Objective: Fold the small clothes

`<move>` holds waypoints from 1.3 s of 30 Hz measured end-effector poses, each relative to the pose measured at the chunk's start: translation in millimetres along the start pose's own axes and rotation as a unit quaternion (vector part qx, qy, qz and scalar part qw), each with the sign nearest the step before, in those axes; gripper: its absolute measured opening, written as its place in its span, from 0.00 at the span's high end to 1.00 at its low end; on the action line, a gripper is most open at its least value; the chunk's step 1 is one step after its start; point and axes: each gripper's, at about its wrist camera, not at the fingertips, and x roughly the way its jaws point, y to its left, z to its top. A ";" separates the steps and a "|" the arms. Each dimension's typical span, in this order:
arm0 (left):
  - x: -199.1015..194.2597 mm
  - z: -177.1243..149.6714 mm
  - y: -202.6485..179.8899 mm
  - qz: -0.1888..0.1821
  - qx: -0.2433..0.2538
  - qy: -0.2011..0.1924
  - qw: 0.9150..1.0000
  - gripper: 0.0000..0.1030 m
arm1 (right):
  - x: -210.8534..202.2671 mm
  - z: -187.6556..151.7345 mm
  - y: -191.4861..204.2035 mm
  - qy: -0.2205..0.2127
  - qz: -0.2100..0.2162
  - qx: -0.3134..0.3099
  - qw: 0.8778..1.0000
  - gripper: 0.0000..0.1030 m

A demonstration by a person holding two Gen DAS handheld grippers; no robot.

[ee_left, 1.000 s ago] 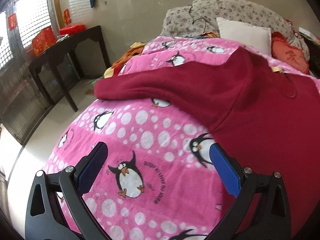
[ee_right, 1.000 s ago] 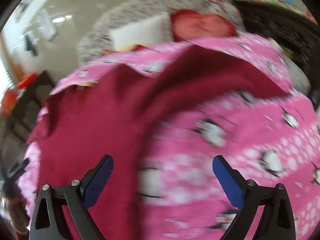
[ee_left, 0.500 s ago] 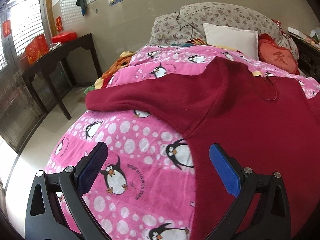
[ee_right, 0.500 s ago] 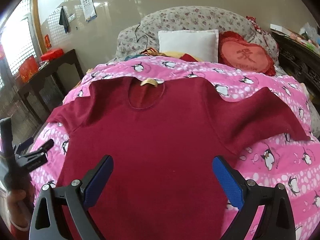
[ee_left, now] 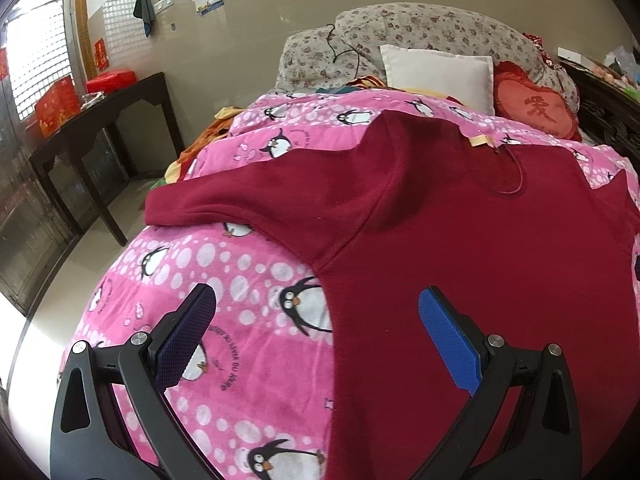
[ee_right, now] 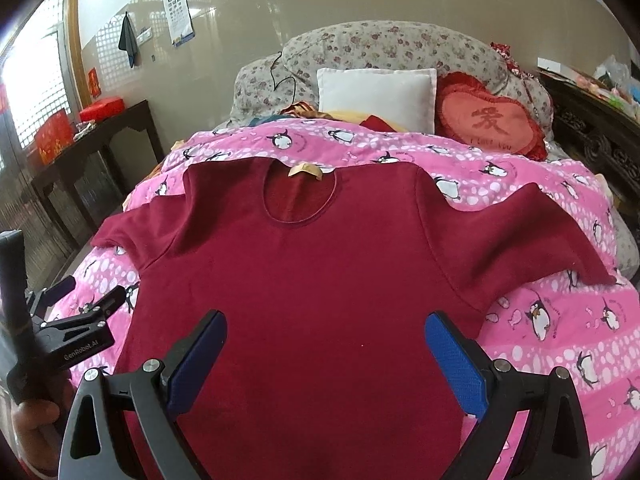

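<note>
The right hand-held gripper (ee_right: 322,354), blue-padded jaws spread wide and grasping nothing, hangs over the lower body of a dark red short-sleeved fleece top (ee_right: 320,280). The top lies flat, front up, on a pink penguin-print blanket (ee_right: 560,320) covering the bed, neckline toward 12 o'clock, sleeves spread to 9 and 3 o'clock. At 9 o'clock, the left hand-held gripper (ee_left: 316,326), jaws likewise released and empty, hovers above the top's left side seam, one finger over the blanket, the other over red cloth. Toward 12 o'clock, a white square pillow (ee_right: 376,96) and a red heart-shaped cushion (ee_right: 490,124) lean against a grey floral bedding roll (ee_right: 380,44). At 10 o'clock stands a dark wooden counter (ee_right: 100,136) carrying red boxes (ee_right: 54,136).
</note>
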 end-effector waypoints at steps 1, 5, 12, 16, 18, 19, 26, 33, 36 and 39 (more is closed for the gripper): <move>-0.1 0.4 -2.7 -0.002 0.002 0.000 1.000 0.01 | 0.2 -0.3 -0.4 0.000 0.000 0.001 1.000 0.04; -1.1 0.8 -8.4 -0.005 0.006 -0.002 1.000 0.01 | 1.9 -1.4 -1.9 0.001 -0.004 0.000 1.000 0.04; 1.0 0.1 -14.7 -0.011 0.008 0.002 1.000 0.01 | 4.9 -0.9 -4.9 0.004 -0.004 0.001 1.000 0.04; 1.7 0.0 -16.2 -0.017 0.007 0.003 1.000 0.01 | 5.6 1.0 -5.1 0.002 -0.016 -0.003 1.000 0.04; 1.5 0.2 -18.1 -0.021 0.007 0.004 1.000 0.01 | 6.1 1.2 -5.5 0.002 -0.017 -0.001 1.000 0.04; 1.5 0.3 -19.0 -0.022 0.007 0.004 1.000 0.01 | 6.2 1.2 -5.8 0.002 -0.016 -0.001 1.000 0.04; 0.5 0.6 -23.6 -0.027 0.012 0.003 1.000 0.01 | 9.0 0.6 -3.1 0.006 -0.016 -0.005 1.000 0.04; 2.5 1.0 -23.9 -0.029 0.009 0.004 1.000 0.01 | 10.9 2.2 0.7 0.006 -0.017 -0.010 1.000 0.04; 3.6 2.0 -24.3 -0.032 0.006 0.005 0.999 0.01 | 12.1 4.1 2.6 0.007 -0.017 -0.015 1.000 0.04; 4.0 2.9 -23.8 -0.035 0.005 0.006 0.999 0.01 | 13.4 5.3 5.9 0.008 -0.020 -0.018 1.000 0.04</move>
